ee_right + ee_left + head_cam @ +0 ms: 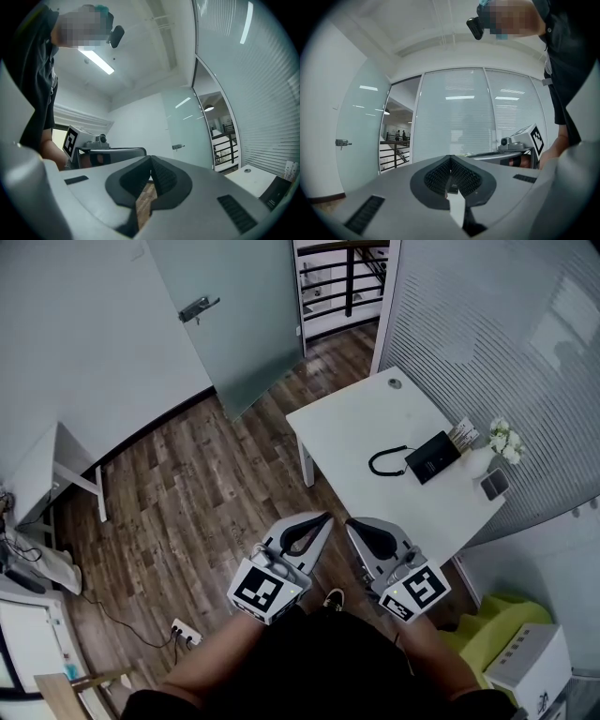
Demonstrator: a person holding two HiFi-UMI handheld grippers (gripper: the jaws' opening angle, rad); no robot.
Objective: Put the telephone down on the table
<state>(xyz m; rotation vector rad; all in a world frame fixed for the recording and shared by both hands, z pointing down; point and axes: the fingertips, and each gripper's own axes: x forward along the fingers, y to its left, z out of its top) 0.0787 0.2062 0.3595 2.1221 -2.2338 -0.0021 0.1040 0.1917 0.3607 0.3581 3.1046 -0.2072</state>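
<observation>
The black telephone (432, 457) lies flat on the white table (366, 423), its black cord (382, 463) looping to its left. Both grippers are held low in front of the person, well short of the table. My left gripper (325, 517) is shut with nothing in it; in the left gripper view its jaws (451, 158) meet at the tips. My right gripper (352, 523) is also shut and empty, tips together (151, 159). In the right gripper view the telephone (276, 191) shows dark at the lower right on the table (248, 180).
A small vase of white flowers (504, 442), a card box (464, 434) and a grey device (494, 485) stand at the table's right end. A frosted glass door (234, 315) is behind. A power strip (185, 632) lies on the wood floor; a yellow-green seat (497, 624) is at lower right.
</observation>
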